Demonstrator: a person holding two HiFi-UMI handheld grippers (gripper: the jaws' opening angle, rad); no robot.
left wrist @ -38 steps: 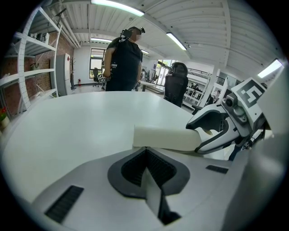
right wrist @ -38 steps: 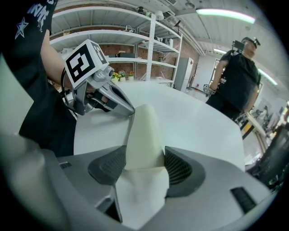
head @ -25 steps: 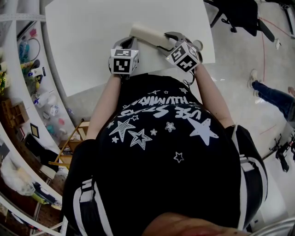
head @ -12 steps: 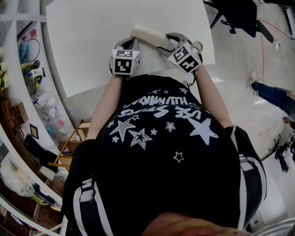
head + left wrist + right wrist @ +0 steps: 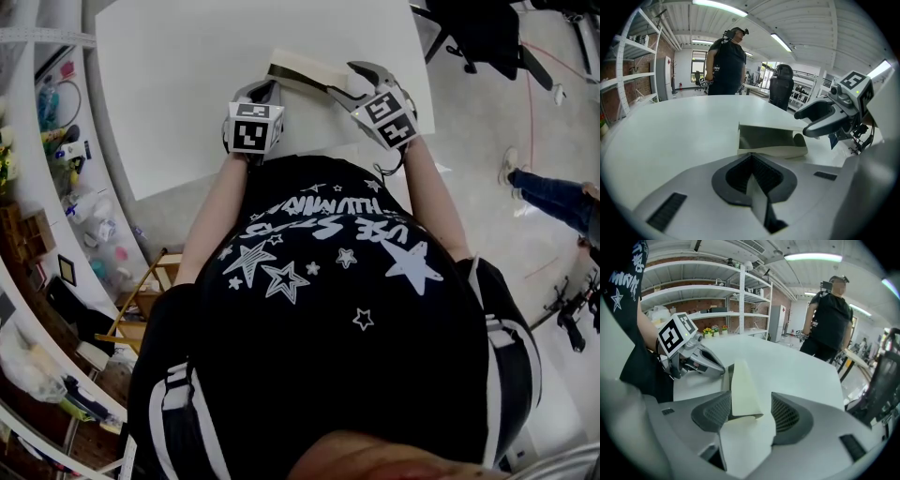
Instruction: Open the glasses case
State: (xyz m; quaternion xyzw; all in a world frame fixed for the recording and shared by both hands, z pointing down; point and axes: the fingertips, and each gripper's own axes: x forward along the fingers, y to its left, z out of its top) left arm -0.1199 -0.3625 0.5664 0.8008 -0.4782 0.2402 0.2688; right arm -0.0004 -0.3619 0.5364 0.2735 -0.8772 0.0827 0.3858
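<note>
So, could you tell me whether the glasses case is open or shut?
Open: the glasses case shows its inside, lid raised in the right gripper.

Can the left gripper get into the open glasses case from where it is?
Probably, after letting go: the glasses case gapes toward the left gripper with nothing between, the right gripper holding its lid up, but the left jaws look shut on its near edge.

bare table (image 5: 234, 56) beyond the glasses case (image 5: 305, 68); left gripper (image 5: 269, 89) and right gripper (image 5: 342, 82) crowd its ends.
</note>
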